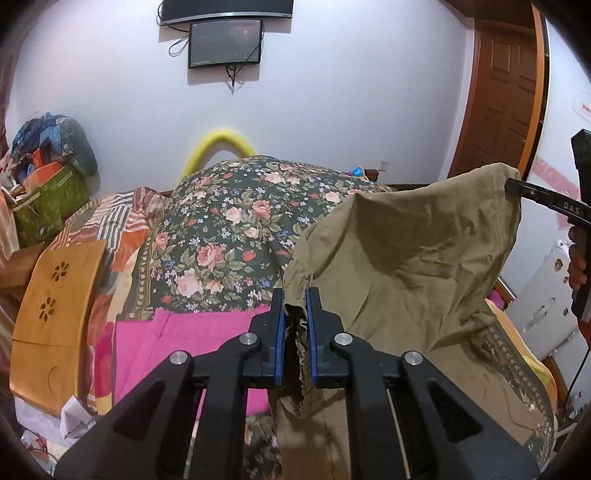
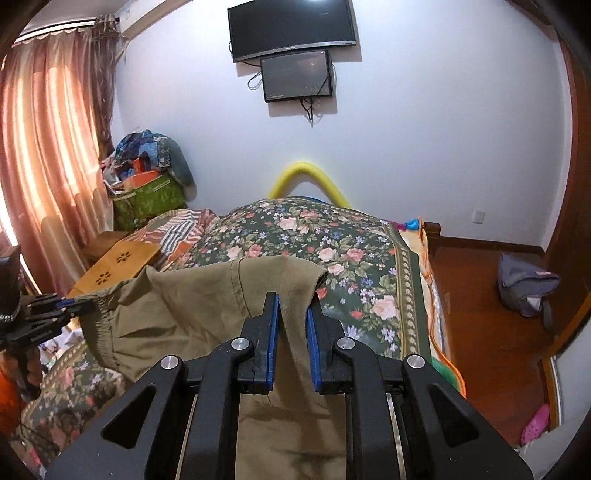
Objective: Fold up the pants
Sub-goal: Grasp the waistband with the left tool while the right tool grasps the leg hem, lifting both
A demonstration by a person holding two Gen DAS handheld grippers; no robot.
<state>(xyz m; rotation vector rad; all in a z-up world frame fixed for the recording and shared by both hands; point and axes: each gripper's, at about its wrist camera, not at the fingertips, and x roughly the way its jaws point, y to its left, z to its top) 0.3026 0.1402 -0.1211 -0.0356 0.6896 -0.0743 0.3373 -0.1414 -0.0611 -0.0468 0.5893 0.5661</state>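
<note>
Left tongs point(image 1: 295, 295) were clamped on the gathered waistband of the olive pants point(image 1: 406, 258). Right tongs point(image 1: 511, 184) pinched the opposite upper corner, so the fabric hung lifted between them above the floral bedspread point(image 1: 229, 221). A pink cloth point(image 1: 177, 332) lay beneath at left.

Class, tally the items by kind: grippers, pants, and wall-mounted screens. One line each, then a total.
Grippers: 2 (left gripper, right gripper)
Pants: 1 (olive pants)
Screens: 2 (large screen, small screen)
Total: 5

Home bedroom: bed point(image 2: 369, 273), curtains point(image 2: 48, 155)
</note>
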